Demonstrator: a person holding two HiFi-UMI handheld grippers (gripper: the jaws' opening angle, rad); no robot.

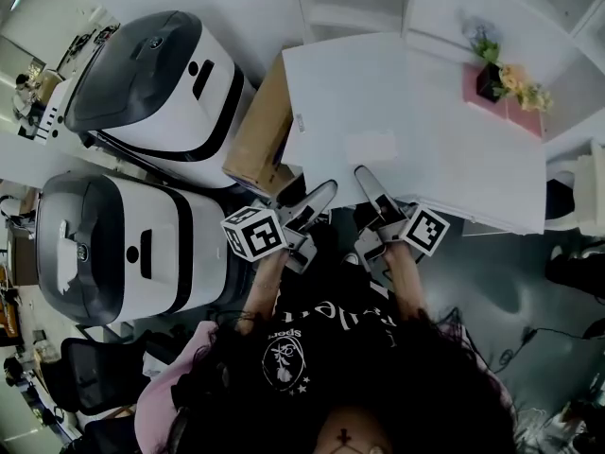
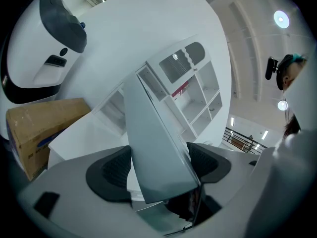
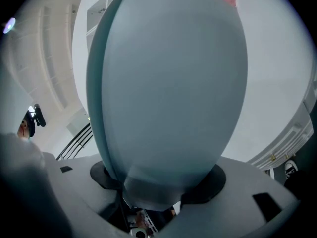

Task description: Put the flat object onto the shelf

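Observation:
A large white flat panel is held up in front of me by its near edge. My left gripper is shut on that edge at its left, my right gripper is shut on it just to the right. In the left gripper view the flat panel stands edge-on between the dark pads of the left gripper. Beyond it is the white shelf unit with open compartments. In the right gripper view the flat panel fills most of the picture, clamped in the right gripper.
Two big white and dark machines stand at the left. A cardboard box lies between them and the panel. A pink item with a small flower pot sits at the shelf on the right.

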